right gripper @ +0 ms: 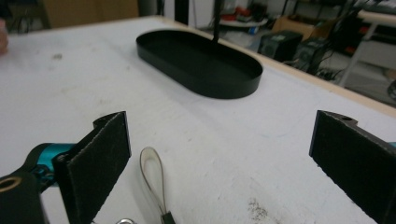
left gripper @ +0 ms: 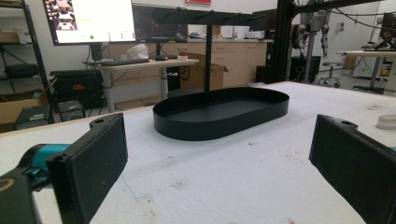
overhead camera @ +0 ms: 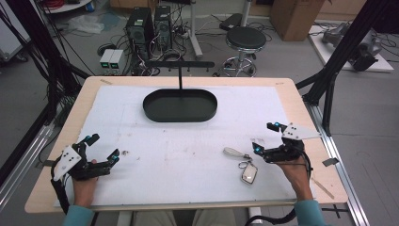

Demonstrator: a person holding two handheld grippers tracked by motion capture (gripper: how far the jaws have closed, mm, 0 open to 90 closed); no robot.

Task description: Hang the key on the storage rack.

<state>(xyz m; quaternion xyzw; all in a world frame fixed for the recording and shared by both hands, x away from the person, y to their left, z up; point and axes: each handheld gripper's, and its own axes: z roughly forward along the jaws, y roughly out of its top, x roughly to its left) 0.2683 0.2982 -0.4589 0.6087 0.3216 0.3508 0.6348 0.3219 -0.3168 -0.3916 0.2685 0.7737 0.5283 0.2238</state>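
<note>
- Step in hand, as we judge it: approach before pick-up. The keychain (overhead camera: 241,163) lies on the white mat (overhead camera: 188,141), just left of the right gripper (overhead camera: 266,137) and not touching it.
- Right gripper: jaws spread wide, nothing between them. Left gripper (overhead camera: 101,146): likewise wide open and empty, well apart from the keychain.
- Keychain's long axis runs diagonally; its strap loop (right gripper: 152,164) points up-left toward the black oval tray (overhead camera: 180,105), its fob (overhead camera: 249,173) toward the near edge.
- Next move, we reckon: bring the right jaws across the strap, square to its axis, then close.
</note>
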